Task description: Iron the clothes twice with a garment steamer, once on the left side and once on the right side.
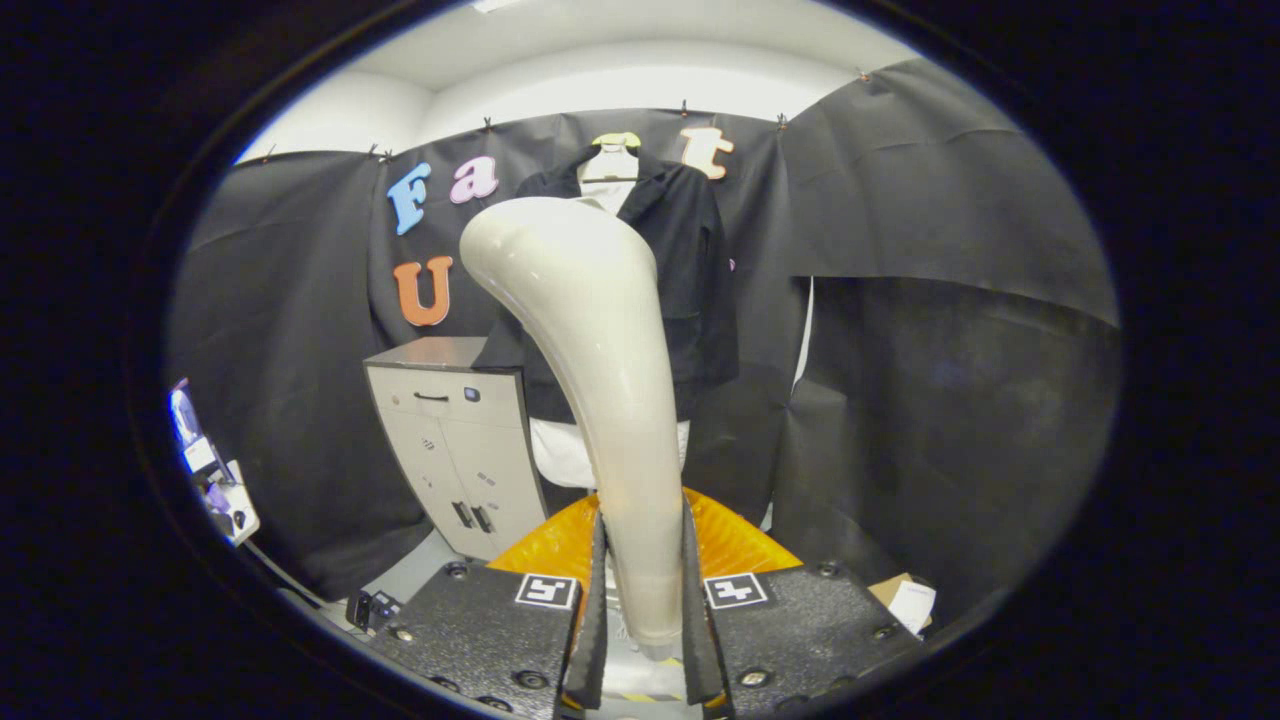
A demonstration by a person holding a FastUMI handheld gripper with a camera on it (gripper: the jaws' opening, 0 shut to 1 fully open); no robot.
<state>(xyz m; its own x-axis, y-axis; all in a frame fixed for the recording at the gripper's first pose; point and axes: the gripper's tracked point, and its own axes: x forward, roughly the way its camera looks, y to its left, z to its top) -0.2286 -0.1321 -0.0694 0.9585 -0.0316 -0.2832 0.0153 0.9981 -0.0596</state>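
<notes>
A dark jacket hangs on a hanger against the far cloth wall, over a white garment showing at the neck and below the hem. Just left of it, and partly in front of its lower edge, stands a grey cabinet. At the far left, near the floor, sits some small equipment, too blurred to tell. A paper scrap lies near the tool on the right.

The tool is clenched on the steamer, both fingers pressing its cream handle. The steamer rises between the fingers, long axis near upright, its upper part bending left and its rounded head in front of the jacket's left half, hiding that part. An orange shape sits just behind the fingers.
</notes>
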